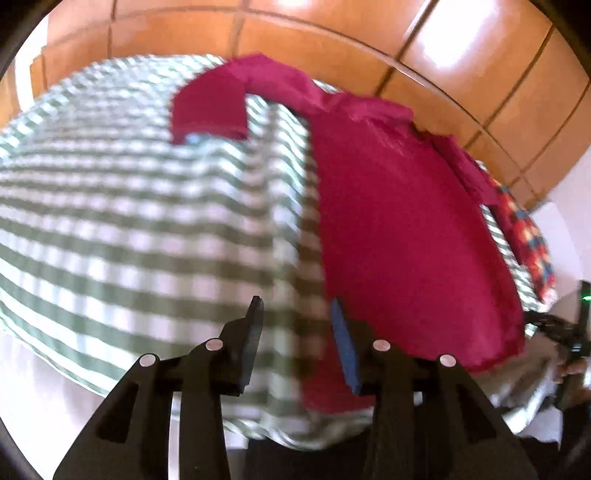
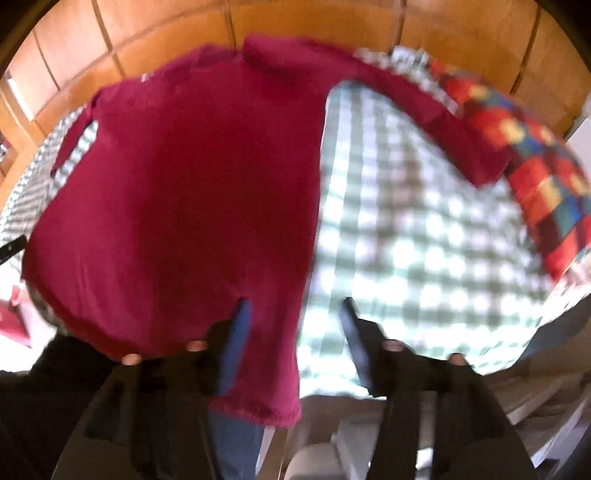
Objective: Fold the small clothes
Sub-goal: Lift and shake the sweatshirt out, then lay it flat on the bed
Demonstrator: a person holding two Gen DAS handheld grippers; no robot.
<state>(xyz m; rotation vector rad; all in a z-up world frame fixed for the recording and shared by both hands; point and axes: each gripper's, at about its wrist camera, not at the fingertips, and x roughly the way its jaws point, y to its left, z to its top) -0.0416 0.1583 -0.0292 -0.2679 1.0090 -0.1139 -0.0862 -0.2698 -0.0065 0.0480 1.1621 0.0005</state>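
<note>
A magenta long-sleeved shirt (image 1: 406, 229) lies spread flat on a green-and-white checked cloth (image 1: 129, 221), collar far, hem near. One sleeve (image 1: 210, 107) is bent across the cloth at the far left. My left gripper (image 1: 297, 306) is open and empty, just above the cloth at the shirt's near left hem corner. In the right wrist view the shirt (image 2: 177, 192) fills the left half, with its other sleeve (image 2: 436, 122) stretched to the right. My right gripper (image 2: 293, 306) is open over the shirt's near right hem edge, holding nothing.
A folded red, blue and yellow plaid garment (image 2: 532, 155) lies at the right edge of the checked cloth, also seen in the left wrist view (image 1: 524, 232). Glossy wooden cabinet panels (image 1: 332, 33) stand behind the surface. The near edge of the cloth (image 1: 280, 428) drops off below my grippers.
</note>
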